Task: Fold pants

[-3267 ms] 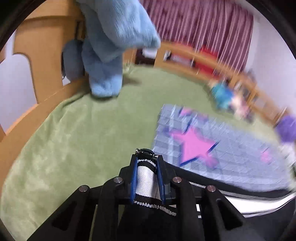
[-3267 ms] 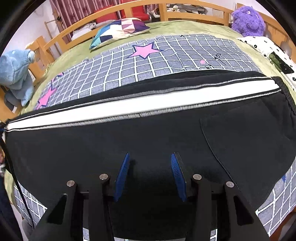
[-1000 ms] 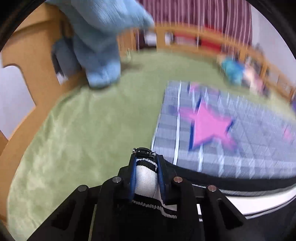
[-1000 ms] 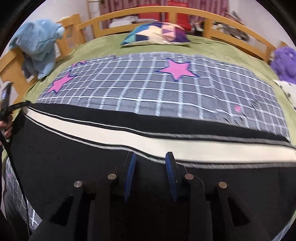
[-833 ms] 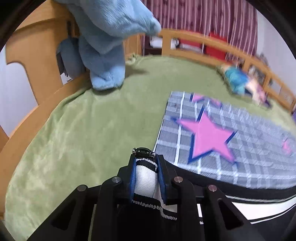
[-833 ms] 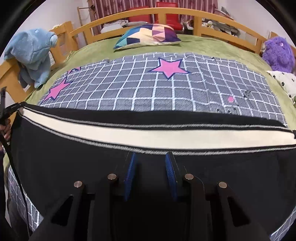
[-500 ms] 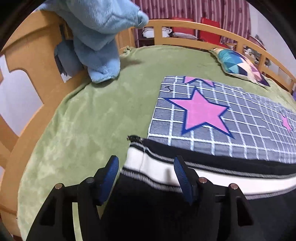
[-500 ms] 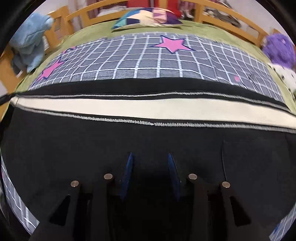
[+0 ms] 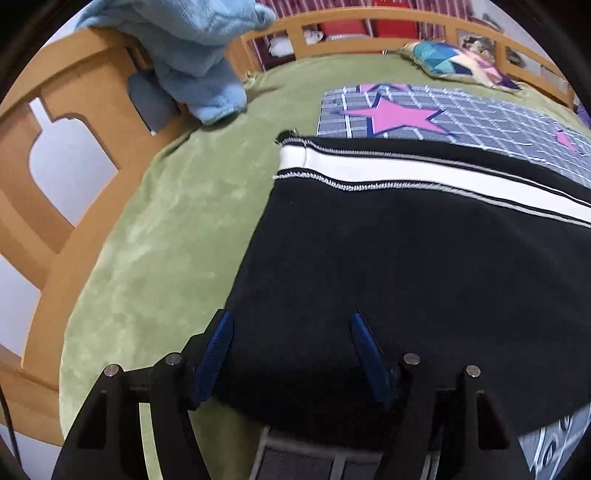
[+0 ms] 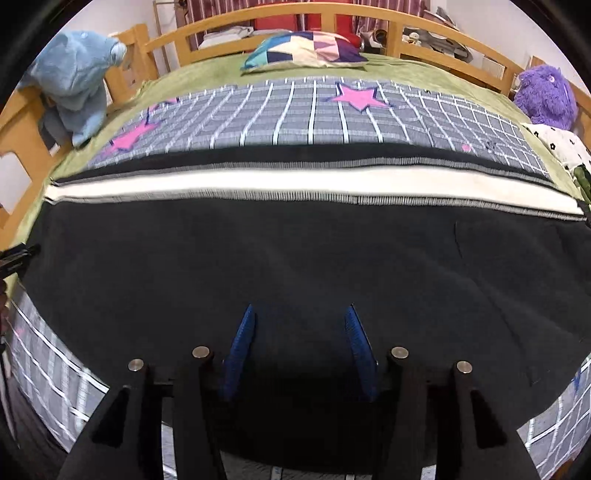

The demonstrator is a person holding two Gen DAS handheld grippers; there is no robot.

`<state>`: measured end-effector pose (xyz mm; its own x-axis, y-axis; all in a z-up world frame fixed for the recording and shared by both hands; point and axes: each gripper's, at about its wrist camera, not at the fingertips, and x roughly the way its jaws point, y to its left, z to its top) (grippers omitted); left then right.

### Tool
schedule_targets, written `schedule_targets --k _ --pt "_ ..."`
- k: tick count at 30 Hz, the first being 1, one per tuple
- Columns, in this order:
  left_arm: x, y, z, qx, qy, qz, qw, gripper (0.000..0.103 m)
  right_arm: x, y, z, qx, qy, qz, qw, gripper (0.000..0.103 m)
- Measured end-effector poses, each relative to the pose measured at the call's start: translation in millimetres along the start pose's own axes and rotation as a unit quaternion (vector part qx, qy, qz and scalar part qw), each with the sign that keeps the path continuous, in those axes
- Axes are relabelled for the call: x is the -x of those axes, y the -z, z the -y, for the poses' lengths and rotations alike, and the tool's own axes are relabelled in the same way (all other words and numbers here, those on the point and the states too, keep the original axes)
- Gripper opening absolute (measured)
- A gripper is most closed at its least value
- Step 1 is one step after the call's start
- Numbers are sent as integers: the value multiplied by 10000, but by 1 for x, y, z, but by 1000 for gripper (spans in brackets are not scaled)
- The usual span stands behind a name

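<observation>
The left tongs [image 9: 290,325] are matte black, angular plastic arms with ribbed blue pads [image 9: 214,349] and round silver screw heads. The right tongs [image 10: 298,317] match: black frame, blue ribbed pads [image 10: 358,350], silver screws.

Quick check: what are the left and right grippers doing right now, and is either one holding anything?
Left gripper: jaws opening, holding nothing, over the black pants.
Right gripper: jaws opening, holding nothing, over the pants too.

Bed and bedding — plush toys at the rails
Grey checked blanket [image 10: 295,114] with pink stars on a green bedspread [image 9: 155,236]; blue plush [image 10: 74,85] on the wooden rail [image 10: 280,11], purple plush [image 10: 545,96] opposite — patchwork pillow [image 10: 306,50] between.
</observation>
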<state>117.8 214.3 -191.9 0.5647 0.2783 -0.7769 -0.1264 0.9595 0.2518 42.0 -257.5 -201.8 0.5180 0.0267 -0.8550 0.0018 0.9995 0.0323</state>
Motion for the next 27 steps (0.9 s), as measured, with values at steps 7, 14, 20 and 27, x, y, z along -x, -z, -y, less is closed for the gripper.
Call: schedule_targets --k 7,14,20,27 --pt "36 25 -35 560 407 171 9975 67 5 3 -2 -644 -70 259 9976 53" --pt "24 49 -80 1704 1296 -40 9768 67 1 23 -56 3 -311 552 9980 54" --pt "-15 46 -87 2369 1834 -160 9539 67 5 23 -48 -324 -494 559 9967 55" --pt "-34 36 -80 2657 1885 -33 9454 51 21 42 -58 117 -86 657 9977 55"
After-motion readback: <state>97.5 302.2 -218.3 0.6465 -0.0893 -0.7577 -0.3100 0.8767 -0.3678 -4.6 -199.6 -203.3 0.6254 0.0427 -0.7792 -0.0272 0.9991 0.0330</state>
